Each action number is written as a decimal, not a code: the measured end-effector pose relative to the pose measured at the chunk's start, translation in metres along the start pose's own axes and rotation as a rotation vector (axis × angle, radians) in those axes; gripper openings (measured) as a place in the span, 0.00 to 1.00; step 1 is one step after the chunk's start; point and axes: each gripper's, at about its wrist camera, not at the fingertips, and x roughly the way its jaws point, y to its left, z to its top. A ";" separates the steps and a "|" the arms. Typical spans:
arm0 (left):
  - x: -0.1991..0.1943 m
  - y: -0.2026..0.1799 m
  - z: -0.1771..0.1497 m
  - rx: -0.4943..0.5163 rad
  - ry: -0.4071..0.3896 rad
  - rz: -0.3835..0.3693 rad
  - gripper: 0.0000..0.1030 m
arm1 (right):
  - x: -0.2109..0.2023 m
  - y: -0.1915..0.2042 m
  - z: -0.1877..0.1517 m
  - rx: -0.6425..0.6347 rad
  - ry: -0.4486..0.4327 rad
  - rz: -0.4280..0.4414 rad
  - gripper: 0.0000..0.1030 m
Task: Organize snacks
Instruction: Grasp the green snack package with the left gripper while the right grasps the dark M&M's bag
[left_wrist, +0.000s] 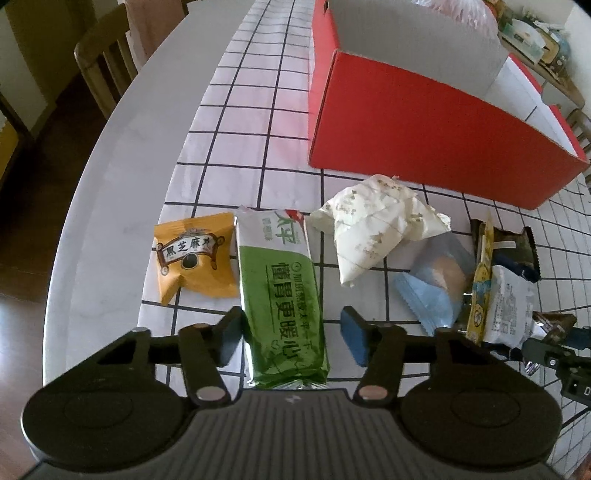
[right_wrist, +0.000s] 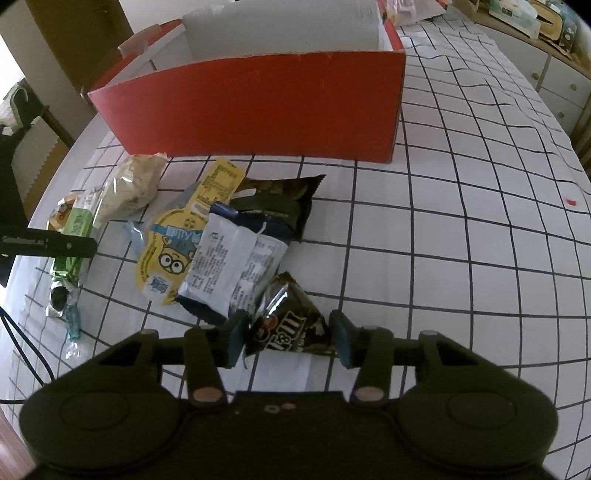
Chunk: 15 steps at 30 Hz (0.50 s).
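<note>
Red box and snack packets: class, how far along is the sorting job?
Done: nothing seen; the visible inside of the red box looks bare. In hand: the left gripper straddles the green packet, the right gripper brackets the brown candy bag. Left: every packet remains on the checked cloth.

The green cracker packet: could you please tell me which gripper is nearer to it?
Left. The left gripper straddles the green cracker packet, one finger on each side; the right gripper is farther off at a brown M&M's bag.

Home dining room, round tabletop (left_wrist: 122, 155) covered by grid-patterned cloth (right_wrist: 461, 236), wooden chair (left_wrist: 105, 55) alongside, drawer cabinet (right_wrist: 561, 85) behind
</note>
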 end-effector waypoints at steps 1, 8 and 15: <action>0.000 0.000 0.000 -0.002 0.000 0.005 0.47 | 0.000 0.000 0.000 0.000 -0.003 0.001 0.44; -0.001 0.004 0.000 -0.019 -0.003 -0.014 0.42 | -0.005 -0.002 -0.002 0.014 -0.019 0.013 0.41; -0.008 0.009 0.001 -0.041 -0.019 -0.036 0.42 | -0.011 -0.007 -0.004 0.035 -0.034 0.019 0.35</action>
